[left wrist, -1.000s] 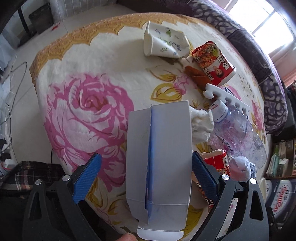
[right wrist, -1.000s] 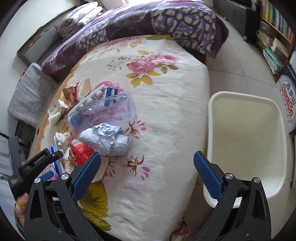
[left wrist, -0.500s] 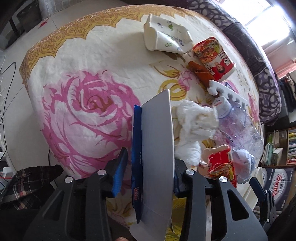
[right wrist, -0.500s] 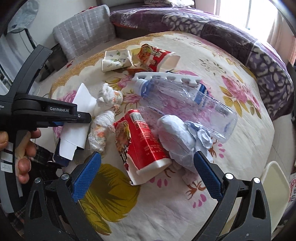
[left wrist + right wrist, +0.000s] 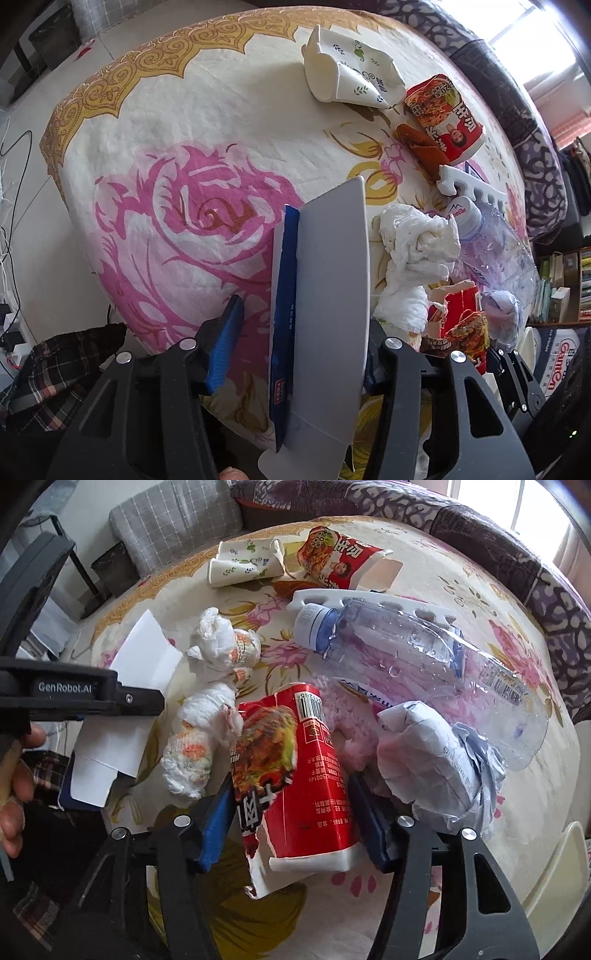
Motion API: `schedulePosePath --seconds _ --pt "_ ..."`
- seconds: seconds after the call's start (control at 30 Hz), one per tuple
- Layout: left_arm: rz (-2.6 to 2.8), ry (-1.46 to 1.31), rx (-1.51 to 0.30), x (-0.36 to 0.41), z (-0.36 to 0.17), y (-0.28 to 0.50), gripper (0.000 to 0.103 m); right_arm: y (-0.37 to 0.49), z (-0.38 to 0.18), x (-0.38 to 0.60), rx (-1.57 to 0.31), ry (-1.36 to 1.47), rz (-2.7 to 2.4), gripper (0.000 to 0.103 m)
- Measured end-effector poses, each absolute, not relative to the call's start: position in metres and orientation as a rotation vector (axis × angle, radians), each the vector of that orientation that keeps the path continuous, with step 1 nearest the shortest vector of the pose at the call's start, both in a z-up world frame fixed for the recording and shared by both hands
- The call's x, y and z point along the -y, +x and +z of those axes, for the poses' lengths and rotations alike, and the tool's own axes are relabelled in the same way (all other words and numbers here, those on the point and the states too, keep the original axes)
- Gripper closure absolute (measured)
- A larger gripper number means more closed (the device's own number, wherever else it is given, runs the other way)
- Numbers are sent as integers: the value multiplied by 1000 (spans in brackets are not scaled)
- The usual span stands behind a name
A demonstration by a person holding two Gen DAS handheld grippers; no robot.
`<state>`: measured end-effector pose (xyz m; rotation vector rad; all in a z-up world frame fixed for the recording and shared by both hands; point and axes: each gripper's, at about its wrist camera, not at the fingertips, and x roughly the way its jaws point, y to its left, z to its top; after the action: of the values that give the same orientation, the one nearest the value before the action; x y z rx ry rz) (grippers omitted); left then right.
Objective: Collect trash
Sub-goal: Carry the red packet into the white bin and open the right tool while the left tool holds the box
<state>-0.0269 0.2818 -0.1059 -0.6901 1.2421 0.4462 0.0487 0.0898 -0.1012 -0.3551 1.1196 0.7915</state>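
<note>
My left gripper (image 5: 301, 343) is shut on a flattened grey and blue carton (image 5: 325, 314), held on edge above the near rim of the flowered table; the carton also shows in the right wrist view (image 5: 144, 657). My right gripper (image 5: 291, 812) has closed around a torn red noodle cup (image 5: 295, 775) lying on the table, both pads against its sides. Beside it lie a crumpled paper ball (image 5: 439, 764), white tissue wads (image 5: 207, 716), a clear plastic bottle (image 5: 424, 653), a white paper cup (image 5: 243, 563) and a second red noodle cup (image 5: 340, 559).
The round table (image 5: 207, 122) carries a floral cloth. A white bin (image 5: 554, 871) stands at the table's right edge. A purple patterned sofa (image 5: 480, 528) runs along the far side. A white foam strip (image 5: 369, 602) lies behind the bottle. Shelves (image 5: 569, 280) stand at right.
My right gripper swung from the bin toward the trash pile, moved in on the torn red noodle cup and closed on it. My left gripper closed on the carton and turned it on edge.
</note>
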Motion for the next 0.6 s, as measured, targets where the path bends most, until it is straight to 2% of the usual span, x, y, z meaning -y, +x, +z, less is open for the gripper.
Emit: schedulePosePath --seconds 0.03,0.23,0.6 --pt "438 -687 -1234 -281 -106 -24 66 50 -99 -88 -1119 -337 792 49" --pt "390 -735 -1157 -285 -100 -22 66 55 -69 -68 -1063 -193 798 50" --pt "310 -612 -945 -254 -49 -5 66 62 -9 -14 -871 -34 701 50"
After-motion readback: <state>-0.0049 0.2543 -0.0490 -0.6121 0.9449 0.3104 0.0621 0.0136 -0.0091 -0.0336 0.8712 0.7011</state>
